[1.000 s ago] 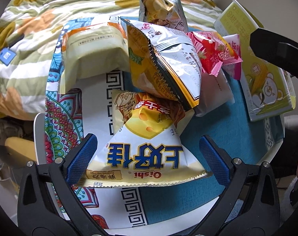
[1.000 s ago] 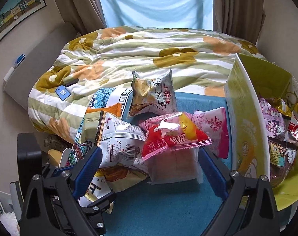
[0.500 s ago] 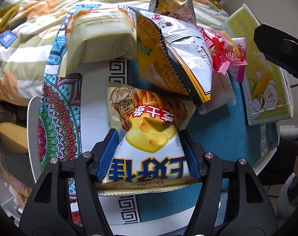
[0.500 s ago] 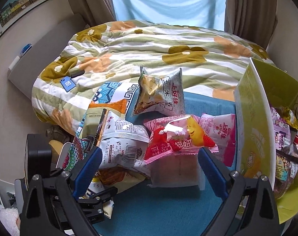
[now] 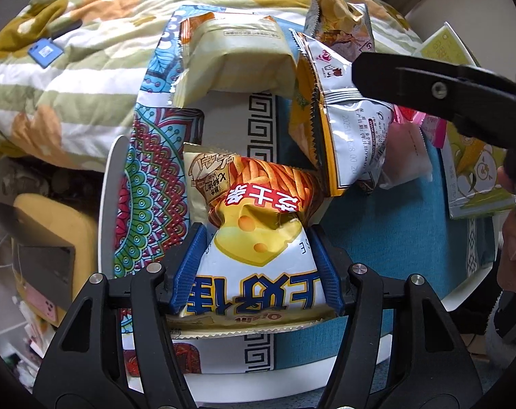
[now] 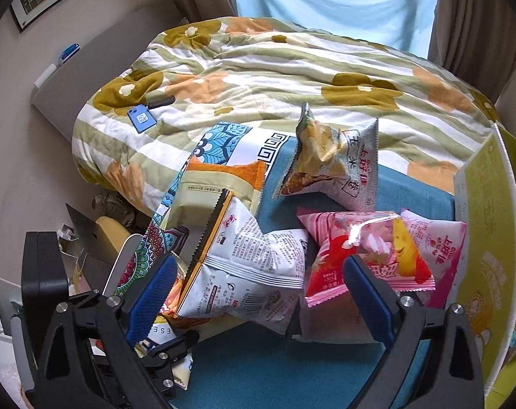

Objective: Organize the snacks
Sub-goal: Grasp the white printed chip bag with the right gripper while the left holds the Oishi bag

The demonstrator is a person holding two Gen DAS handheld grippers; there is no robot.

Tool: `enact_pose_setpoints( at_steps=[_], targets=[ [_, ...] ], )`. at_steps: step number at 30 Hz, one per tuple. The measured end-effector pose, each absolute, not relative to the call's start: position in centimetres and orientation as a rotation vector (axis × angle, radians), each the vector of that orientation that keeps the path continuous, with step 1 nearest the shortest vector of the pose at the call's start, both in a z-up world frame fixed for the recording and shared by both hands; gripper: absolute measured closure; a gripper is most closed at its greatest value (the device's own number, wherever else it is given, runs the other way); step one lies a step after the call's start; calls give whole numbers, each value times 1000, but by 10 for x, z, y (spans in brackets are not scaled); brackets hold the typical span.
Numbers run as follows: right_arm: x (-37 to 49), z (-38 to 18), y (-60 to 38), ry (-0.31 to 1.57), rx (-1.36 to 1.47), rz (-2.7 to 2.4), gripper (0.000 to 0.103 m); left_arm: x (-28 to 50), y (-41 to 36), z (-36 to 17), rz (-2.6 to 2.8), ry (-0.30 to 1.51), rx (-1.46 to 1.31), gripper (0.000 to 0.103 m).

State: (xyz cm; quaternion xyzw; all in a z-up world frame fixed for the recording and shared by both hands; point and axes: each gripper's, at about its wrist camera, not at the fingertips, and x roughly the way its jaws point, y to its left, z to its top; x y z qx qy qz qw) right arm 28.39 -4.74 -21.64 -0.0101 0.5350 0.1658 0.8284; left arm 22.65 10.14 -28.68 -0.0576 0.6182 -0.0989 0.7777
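My left gripper is shut on a yellow and white Oishi cheese snack bag at the near edge of the small table. Behind it lie a white and gold bag, a beige and orange bag and a silver corn snack bag. My right gripper is open and empty, hovering over the white and gold bag and the pink and red bags. The silver bag stands further back. The yellow-green box stands at the right.
The table has a teal cloth and a patterned mat. A flowered bedspread with a blue phone lies behind it. My left gripper's body shows at the lower left of the right wrist view. The right gripper's arm crosses the left wrist view.
My left gripper has closed on the cheese snack bag, squeezing it narrower. My right gripper has moved forward over the pile and stays open.
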Motion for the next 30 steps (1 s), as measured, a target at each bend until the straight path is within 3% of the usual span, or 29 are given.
enact_pose_setpoints(
  at_steps=[18,20,24,30],
  targets=[
    [304,-280,-16,1286,-100,283,6,219,126,-287,-172,1340,-142,45],
    [304,-283,-16,1295,-101,276,9,219,124,-287,-175,1340,-138,45],
    [301,-281,-16,1280,-120,270,24,220,123,-287,-180,1344,-127,45],
    [294,-275,-20,1256,-88,277,35,216,123,-279,-190,1333,-115,45]
  ],
)
